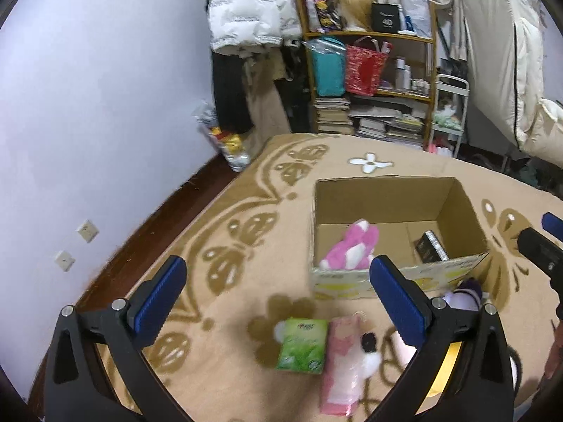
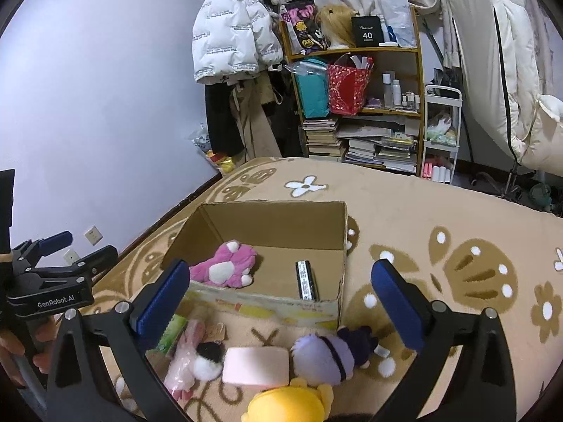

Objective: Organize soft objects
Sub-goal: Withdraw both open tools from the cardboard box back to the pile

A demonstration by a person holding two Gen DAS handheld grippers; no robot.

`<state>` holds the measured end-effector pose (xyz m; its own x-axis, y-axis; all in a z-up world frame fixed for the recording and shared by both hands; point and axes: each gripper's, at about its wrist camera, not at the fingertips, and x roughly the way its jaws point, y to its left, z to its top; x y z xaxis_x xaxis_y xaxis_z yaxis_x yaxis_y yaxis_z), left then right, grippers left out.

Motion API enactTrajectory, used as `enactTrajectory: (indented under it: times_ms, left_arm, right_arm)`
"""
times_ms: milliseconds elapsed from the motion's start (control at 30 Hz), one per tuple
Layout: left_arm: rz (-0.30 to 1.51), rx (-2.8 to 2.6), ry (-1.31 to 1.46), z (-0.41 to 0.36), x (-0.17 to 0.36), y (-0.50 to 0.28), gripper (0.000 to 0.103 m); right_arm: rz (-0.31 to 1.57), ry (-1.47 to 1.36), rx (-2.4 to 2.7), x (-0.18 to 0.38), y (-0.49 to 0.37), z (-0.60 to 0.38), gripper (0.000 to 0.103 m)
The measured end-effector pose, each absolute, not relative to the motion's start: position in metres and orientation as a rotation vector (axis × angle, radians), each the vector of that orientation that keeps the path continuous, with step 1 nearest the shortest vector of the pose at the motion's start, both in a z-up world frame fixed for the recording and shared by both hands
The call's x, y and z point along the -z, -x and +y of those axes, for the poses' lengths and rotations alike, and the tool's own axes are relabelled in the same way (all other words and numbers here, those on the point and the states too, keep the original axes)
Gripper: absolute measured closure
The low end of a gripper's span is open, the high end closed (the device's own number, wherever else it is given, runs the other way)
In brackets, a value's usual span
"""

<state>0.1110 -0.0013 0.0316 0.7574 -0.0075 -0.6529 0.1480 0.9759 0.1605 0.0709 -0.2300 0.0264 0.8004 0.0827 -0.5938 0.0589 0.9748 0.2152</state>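
An open cardboard box (image 1: 461, 211) (image 2: 271, 218) stands on the patterned rug. A pink plush toy (image 1: 352, 248) (image 2: 225, 265) and a small dark box (image 1: 431, 246) (image 2: 307, 279) lie inside it. In front of the box lie a green tissue pack (image 1: 302, 344), a pink packet (image 1: 343, 358) (image 2: 183, 358), a black-and-white pompom (image 2: 207, 360), a pink block (image 2: 257, 365), a purple plush doll (image 2: 327, 353) and a yellow plush (image 2: 288, 402). My left gripper (image 1: 278, 299) is open and empty above the tissue pack. My right gripper (image 2: 278, 302) is open and empty above the toys.
A beige rug with brown butterfly pattern (image 1: 246, 232) covers the floor. A wooden shelf (image 2: 355, 105) with books and bags stands at the back, with hanging coats (image 2: 232, 35) to its left. A white wall (image 1: 88, 105) runs along the left.
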Motion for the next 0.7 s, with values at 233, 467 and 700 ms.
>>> enactTrajectory:
  times_ms: [233,467,700]
  left_arm:
    - [0.759,0.069,-0.172,0.017,-0.015,-0.096,0.0]
    - [0.858,0.037,-0.151,0.028,0.024,-0.11,0.0]
    - [0.941,0.053,-0.169,0.022,0.053,-0.125,0.0]
  right_arm:
    - [0.669,-0.221,-0.015,-0.023,-0.05,-0.216,0.0]
    - [0.708,-0.232,-0.001,-0.004,-0.036,-0.204,0.0]
    - [0.791,-0.249,0.04,0.029,-0.033,-0.205,0.0]
